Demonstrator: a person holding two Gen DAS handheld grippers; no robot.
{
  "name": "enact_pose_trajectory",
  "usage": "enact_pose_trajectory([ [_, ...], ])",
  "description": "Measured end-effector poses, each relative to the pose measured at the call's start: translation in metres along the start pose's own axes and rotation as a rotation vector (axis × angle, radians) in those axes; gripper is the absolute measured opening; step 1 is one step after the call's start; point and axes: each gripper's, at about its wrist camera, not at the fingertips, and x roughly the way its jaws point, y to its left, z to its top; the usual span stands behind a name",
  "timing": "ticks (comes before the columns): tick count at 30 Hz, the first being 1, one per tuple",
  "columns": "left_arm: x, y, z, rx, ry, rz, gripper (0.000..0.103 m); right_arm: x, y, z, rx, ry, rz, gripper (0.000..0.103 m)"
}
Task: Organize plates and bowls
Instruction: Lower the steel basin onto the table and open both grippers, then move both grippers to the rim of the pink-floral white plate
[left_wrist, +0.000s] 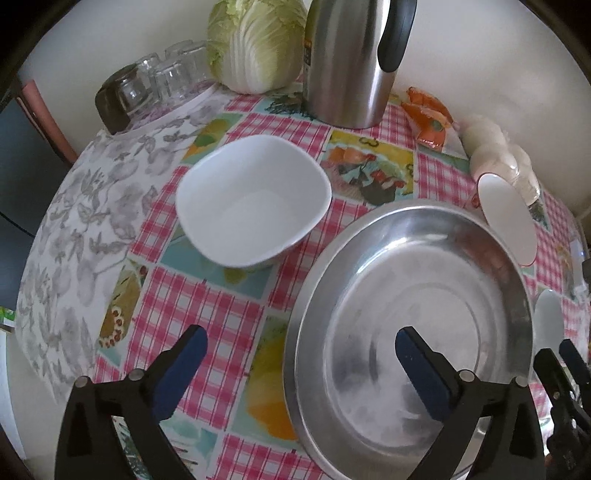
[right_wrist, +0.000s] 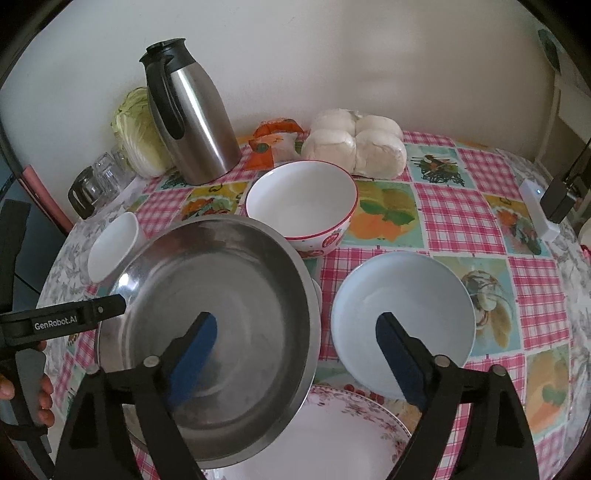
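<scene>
A large steel bowl (left_wrist: 413, 295) sits on the checked tablecloth, also in the right wrist view (right_wrist: 214, 295). My left gripper (left_wrist: 301, 349) is open, straddling the bowl's left rim with one finger inside. My right gripper (right_wrist: 295, 332) is open, straddling its right rim. A white square bowl (left_wrist: 255, 199) stands beyond to the left; it also shows in the right wrist view (right_wrist: 114, 243). A red-rimmed bowl (right_wrist: 301, 206), a pale blue bowl (right_wrist: 402, 314) and a floral plate (right_wrist: 332, 435) lie to the right.
A steel thermos jug (right_wrist: 192, 114), cabbage (left_wrist: 255, 44) and upturned glasses (left_wrist: 159, 85) stand at the back. An orange packet (right_wrist: 273, 140) and bagged white buns (right_wrist: 354, 140) lie by the wall. A white device (right_wrist: 539, 210) lies far right.
</scene>
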Motion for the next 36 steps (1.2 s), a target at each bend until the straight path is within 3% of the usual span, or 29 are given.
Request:
enact_pose_trajectory([
  [11,-0.022,-0.004,-0.011,-0.047,-0.057,-0.017,0.103,-0.021,0.003,-0.013,-0.004,-0.023,-0.008,0.089],
  [14,-0.029,-0.008,-0.015,-0.056,-0.069,-0.036,0.103,-0.027,0.003,-0.018,-0.010,-0.032,-0.018,0.098],
  [21,-0.051,-0.025,-0.029,-0.036,-0.123,-0.092,0.103,-0.040,-0.002,-0.032,-0.003,-0.044,-0.037,0.098],
  [36,-0.062,-0.041,-0.074,-0.008,-0.147,-0.083,0.103,-0.065,-0.008,-0.058,0.004,-0.124,-0.061,0.098],
])
